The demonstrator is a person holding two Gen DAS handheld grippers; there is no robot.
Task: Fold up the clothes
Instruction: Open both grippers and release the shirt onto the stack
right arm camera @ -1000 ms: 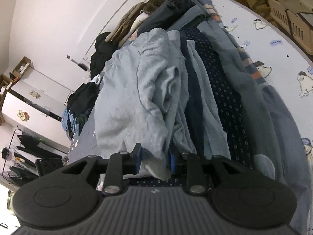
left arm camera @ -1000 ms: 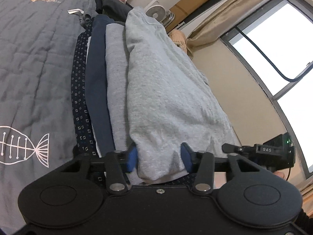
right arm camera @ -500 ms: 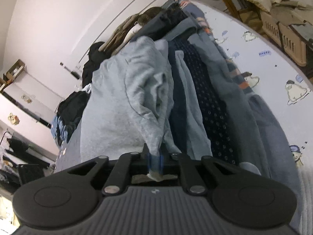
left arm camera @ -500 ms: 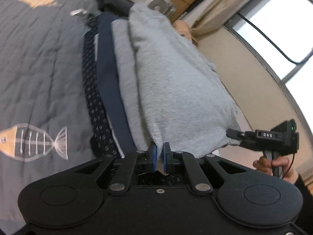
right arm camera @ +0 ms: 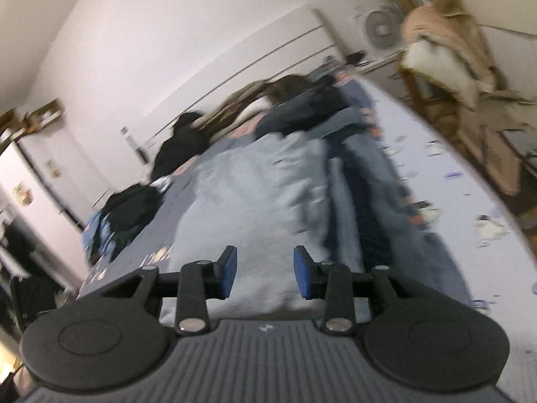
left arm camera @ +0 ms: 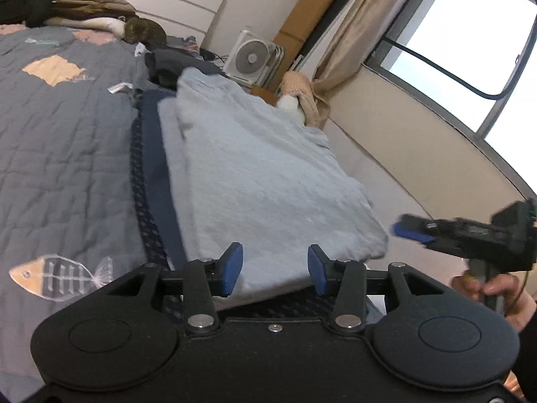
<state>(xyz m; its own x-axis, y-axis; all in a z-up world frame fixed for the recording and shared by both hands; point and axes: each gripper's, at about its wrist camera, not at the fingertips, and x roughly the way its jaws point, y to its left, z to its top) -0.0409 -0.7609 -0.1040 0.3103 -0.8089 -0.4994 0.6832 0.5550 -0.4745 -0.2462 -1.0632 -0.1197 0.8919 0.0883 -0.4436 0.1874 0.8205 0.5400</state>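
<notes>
Light grey sweatshirt (left arm camera: 268,181) folded flat atop stack of clothes (left arm camera: 152,181) on bed (left arm camera: 63,154). Soft, limp, light; sags if lifted by single layer. Best pinched at near hem corners, through all layers. Left gripper (left arm camera: 275,270) and right gripper (right arm camera: 265,272) both spread apart, clamping nothing.

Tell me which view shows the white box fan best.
The left wrist view: the white box fan is sharp there, grille and frame clear, standing by the wall beyond the folded light grey garment. The right wrist view shows it small and motion-blurred at the top edge.
</notes>
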